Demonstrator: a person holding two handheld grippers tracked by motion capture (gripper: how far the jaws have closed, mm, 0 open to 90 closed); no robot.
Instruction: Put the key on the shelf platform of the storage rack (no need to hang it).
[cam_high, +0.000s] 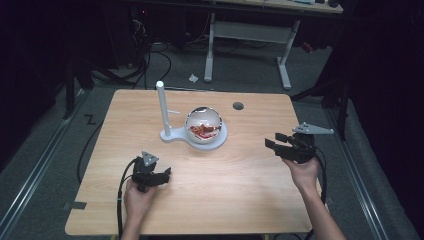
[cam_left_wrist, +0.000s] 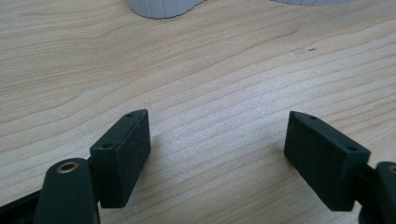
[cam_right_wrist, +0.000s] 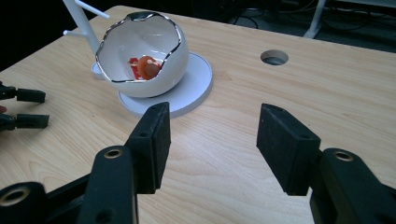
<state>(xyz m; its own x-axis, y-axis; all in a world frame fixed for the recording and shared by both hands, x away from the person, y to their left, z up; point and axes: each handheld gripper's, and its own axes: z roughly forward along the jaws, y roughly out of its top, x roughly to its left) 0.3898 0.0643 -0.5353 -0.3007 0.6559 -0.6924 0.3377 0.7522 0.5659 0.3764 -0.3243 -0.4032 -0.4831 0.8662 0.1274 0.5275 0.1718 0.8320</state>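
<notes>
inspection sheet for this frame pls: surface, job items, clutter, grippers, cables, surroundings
Surface: wooden table, round hole near far edge.
Job's things: eggshell-shaped white bowl on white stand with upright post; red items inside.
Clutter: nothing seen.
Grippers: left gripper open, empty, over bare wood; right gripper jaws apart, empty, facing the bowl.
Cables: one trailing from each gripper.
Surroundings: dark room, white desk frame, floor cables.

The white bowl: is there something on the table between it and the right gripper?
Nothing visible. Only bare table lies between the right gripper, jaws apart and empty, and the white bowl on its stand.
</notes>
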